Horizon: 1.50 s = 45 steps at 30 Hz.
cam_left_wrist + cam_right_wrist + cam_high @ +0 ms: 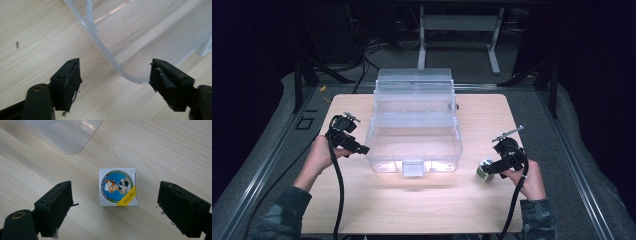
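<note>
Right gripper (115, 205) wide above small box (118, 187) — pre-grasp; next, lower and close. Left gripper (115, 82) open, empty beside clear bin (414, 131).

clear bin (414, 145) blocks centre, bare table (412, 205) in front

From above, the small box (485, 170) by the right tool (493, 170) is too tiny and too covered by that tool to read, and even close up the fine print around its round label (118, 186) stays illegible. The clear bin (130, 45) runs off the top and right edges of the left gripper view, leaving one rounded corner. The person's forearms are cut off at the near edge, and the room beyond the surface (362, 200) is too dark to make out.
</note>
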Available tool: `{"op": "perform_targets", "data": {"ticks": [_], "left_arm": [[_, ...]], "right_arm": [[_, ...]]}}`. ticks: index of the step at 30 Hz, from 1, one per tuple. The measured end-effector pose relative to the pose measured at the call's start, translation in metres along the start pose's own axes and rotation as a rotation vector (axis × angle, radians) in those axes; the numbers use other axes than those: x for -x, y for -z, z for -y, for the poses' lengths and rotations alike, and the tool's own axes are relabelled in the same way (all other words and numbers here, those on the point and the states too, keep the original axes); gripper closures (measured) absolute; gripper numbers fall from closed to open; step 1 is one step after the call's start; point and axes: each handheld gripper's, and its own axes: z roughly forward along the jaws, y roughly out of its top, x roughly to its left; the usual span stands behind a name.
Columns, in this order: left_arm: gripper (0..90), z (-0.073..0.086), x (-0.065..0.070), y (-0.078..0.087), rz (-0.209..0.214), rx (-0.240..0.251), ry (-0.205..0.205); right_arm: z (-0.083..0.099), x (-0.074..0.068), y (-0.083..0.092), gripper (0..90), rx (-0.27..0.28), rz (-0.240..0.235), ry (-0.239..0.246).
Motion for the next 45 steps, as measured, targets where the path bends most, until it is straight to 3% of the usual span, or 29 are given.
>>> {"op": "perform_targets", "data": {"ticks": [3,9,13,20,22,40,45], "left_arm": [[16.9,0.009,-0.001,0.008,0.008,0.008,-0.001],[10.8,0.031,-0.004,0.013,-0.045,-0.017,0.021],[8.2,0.051,-0.004,0.005,-0.063,-0.002,0.049],[8.9,0.082,-0.004,-0.014,-0.033,0.034,0.128],[9.4,0.085,-0.004,-0.019,-0.032,-0.010,0.114],[8.6,0.095,-0.007,-0.028,-0.010,-0.014,0.128],[8.3,0.096,-0.007,-0.030,-0.003,-0.021,0.127]], "right_arm": [[0.000,-0.001,0.000,11.9,-0.002,-0.007,0.005],[-0.001,-0.003,-0.003,11.7,-0.018,-0.001,0.019],[-0.001,-0.004,-0.004,11.9,-0.028,0.005,0.024],[-0.001,-0.004,-0.006,12.8,-0.037,0.002,0.033],[-0.002,-0.004,-0.008,13.0,-0.048,0.007,0.036],[-0.006,-0.013,-0.021,14.9,-0.100,0.049,0.093],[-0.006,-0.011,-0.027,15.2,-0.103,0.047,0.082]]}}
